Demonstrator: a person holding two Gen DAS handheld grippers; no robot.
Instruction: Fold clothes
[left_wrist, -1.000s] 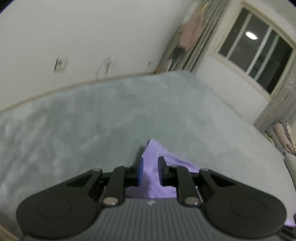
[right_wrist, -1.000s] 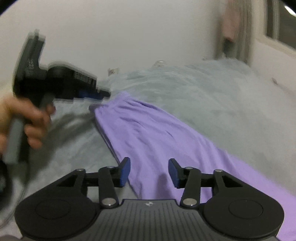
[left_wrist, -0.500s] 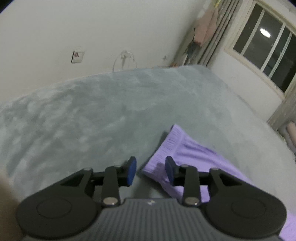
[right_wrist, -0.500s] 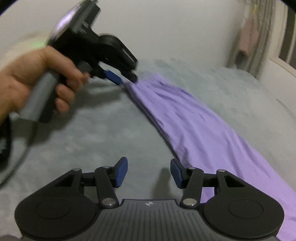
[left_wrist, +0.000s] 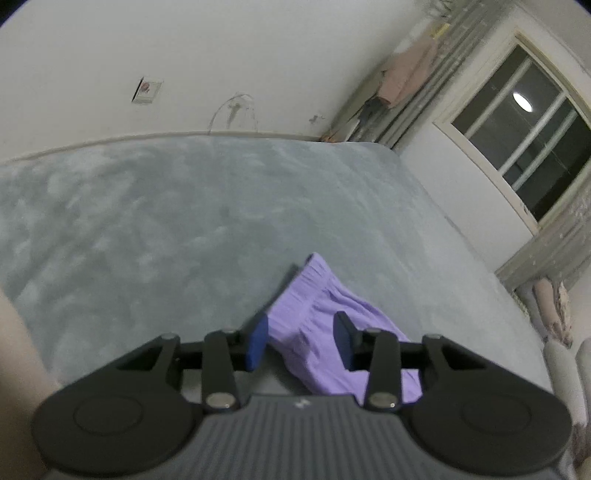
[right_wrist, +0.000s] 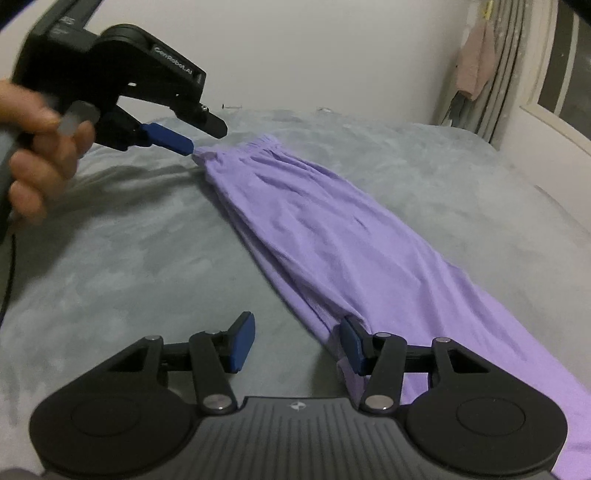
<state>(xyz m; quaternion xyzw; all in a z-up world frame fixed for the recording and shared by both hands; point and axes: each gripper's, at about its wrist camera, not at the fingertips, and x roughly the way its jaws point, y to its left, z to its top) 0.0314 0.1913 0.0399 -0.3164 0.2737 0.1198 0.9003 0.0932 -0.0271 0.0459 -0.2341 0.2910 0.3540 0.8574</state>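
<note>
A purple garment with a gathered waistband lies stretched lengthwise on the grey bed; its waistband end shows in the left wrist view. My left gripper is at that waistband corner. Its jaws are opening, and the cloth sits between them without being pressed. In the right wrist view the left gripper is at the upper left, with its tips at the corner. My right gripper stands open over the blanket. The garment's near edge runs against its right finger.
The grey plush blanket covers the whole bed and runs to a white wall. A window with curtains and a hanging pink garment stand at the far right. A person's hand holds the left gripper. Cushions lie beside the bed.
The left gripper's jaws have parted from a tight hold on the waistband corner, and the cloth now lies loose between them. The right gripper has sunk and rolled, with the garment's edge now at its right finger.
</note>
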